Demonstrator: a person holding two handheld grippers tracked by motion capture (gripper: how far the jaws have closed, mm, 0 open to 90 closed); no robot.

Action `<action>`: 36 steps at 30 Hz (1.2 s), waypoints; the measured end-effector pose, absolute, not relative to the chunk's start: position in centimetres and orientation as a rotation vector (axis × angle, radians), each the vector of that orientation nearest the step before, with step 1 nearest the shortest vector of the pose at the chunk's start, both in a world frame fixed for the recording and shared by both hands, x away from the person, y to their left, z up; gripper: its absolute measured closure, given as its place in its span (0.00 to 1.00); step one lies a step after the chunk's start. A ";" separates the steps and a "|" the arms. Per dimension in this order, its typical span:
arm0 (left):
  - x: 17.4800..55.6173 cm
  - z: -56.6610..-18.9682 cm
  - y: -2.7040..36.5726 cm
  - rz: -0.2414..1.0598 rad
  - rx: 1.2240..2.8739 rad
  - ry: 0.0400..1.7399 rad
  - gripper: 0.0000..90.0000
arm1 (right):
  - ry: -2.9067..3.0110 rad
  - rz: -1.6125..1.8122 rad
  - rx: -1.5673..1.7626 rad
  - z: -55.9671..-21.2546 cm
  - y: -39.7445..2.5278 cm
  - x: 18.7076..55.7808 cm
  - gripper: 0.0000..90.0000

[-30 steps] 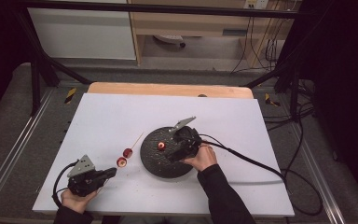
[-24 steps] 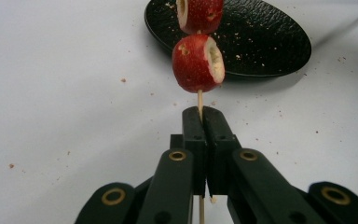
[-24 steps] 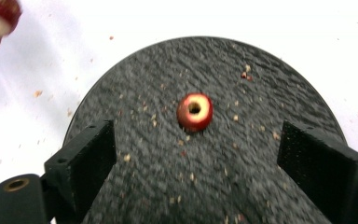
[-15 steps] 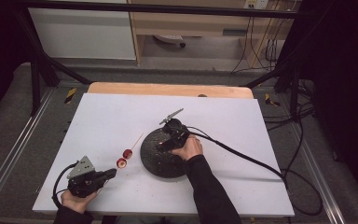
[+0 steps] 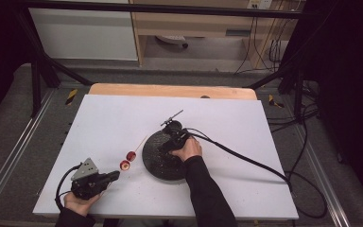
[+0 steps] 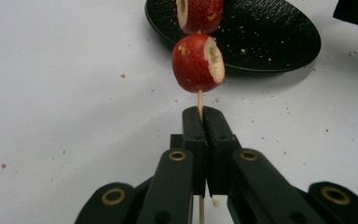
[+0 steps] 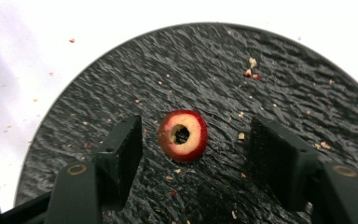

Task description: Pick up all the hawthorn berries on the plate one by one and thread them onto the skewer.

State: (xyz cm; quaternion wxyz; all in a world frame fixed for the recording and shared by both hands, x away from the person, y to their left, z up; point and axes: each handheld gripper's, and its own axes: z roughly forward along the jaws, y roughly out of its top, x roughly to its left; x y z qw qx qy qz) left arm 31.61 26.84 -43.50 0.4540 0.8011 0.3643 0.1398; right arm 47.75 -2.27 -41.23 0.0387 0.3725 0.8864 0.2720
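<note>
Jaws flank a cored red fruit [image 7: 182,136] (hollow centre) on plate [image 7: 279,79].

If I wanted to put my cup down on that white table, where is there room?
The far left of the table and its right side past the cable are bare. It is crowded mid-table: the black plate, the skewer of fruit and both hand-held grippers.

Cored red fruit [image 7: 182,135] lies on the black plate [image 7: 279,93]; two ride a skewer [image 6: 199,100].
</note>
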 end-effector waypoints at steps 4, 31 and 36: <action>31.6 -43.5 26.8 0.345 1.980 0.900 0.98 | 2.712 0.843 1.162 -41.7 -2.1 47.8 0.47; 31.6 -43.6 26.6 0.357 1.984 0.897 0.98 | 2.675 0.955 1.248 -41.4 -2.0 47.4 0.70; 31.5 -43.7 26.4 0.362 1.986 0.894 0.98 | 2.639 1.017 1.223 -40.1 -2.5 46.7 0.70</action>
